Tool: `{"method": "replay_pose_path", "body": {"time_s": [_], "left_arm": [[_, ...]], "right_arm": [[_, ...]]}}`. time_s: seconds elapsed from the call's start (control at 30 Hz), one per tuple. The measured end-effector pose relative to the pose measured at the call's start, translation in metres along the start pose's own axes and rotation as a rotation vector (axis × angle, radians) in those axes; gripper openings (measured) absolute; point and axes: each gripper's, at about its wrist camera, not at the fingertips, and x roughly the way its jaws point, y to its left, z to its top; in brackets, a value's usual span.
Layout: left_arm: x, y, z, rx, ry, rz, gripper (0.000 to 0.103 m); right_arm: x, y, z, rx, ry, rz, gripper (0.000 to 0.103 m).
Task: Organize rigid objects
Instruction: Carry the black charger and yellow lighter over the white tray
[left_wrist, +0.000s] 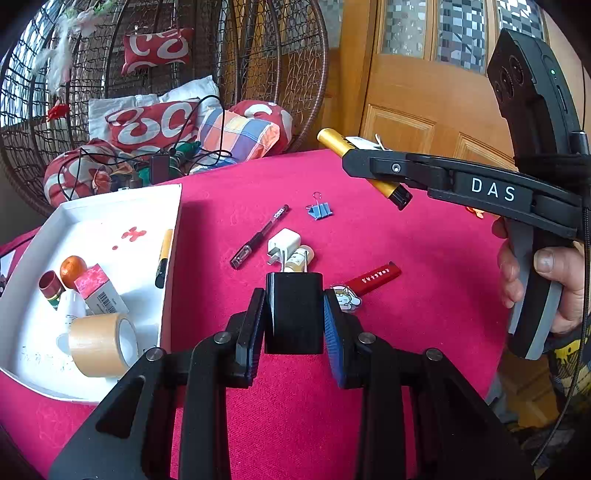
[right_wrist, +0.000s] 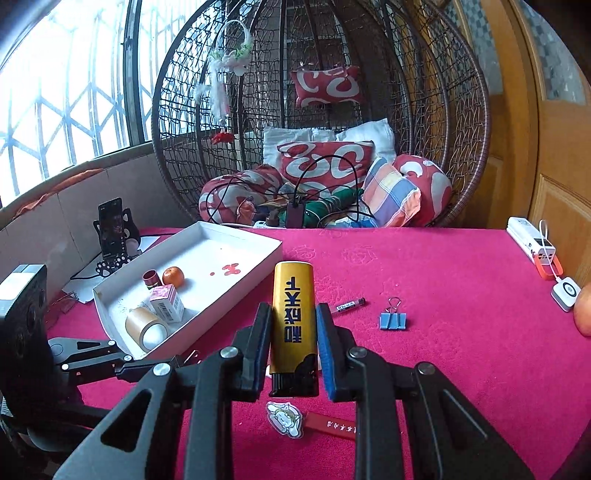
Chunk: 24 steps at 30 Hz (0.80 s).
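Tools at work over a tabletop draped in crimson cloth: seen from the left wrist, the left tool is closed on a black rectangular charger block, held above the cloth. Just beyond it lie a white plug adapter, a small beige bottle, a black gel pen and a blue binder clip. A shallow white cardboard tray to the left holds a roll of tan packing tape, a small orange fruit and a pink-topped white carton. The right tool reaches in from the right, a gold lighter across its tip.

From the right wrist, the right tool is clamped on the gold cylindrical lighter, upright between the blue pads. A red bookmark with a cartoon charm lies on the cloth beneath, the binder clip to the right.
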Motion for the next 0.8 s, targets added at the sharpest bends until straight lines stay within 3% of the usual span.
{"method": "replay_pose_path", "body": {"time_s": [0.37, 0.8], "left_arm": [[-0.025, 0.018, -0.004, -0.046, -0.056, 0.022, 0.029], [-0.032, 0.035, -0.013, -0.098, -0.066, 0.044, 0.029]], "right_arm": [[-0.006, 0.024, 0.002, -0.022, -0.006, 0.034, 0.023], [0.000, 0.037, -0.001, -0.024, 0.017, 0.063, 0.023]]}}
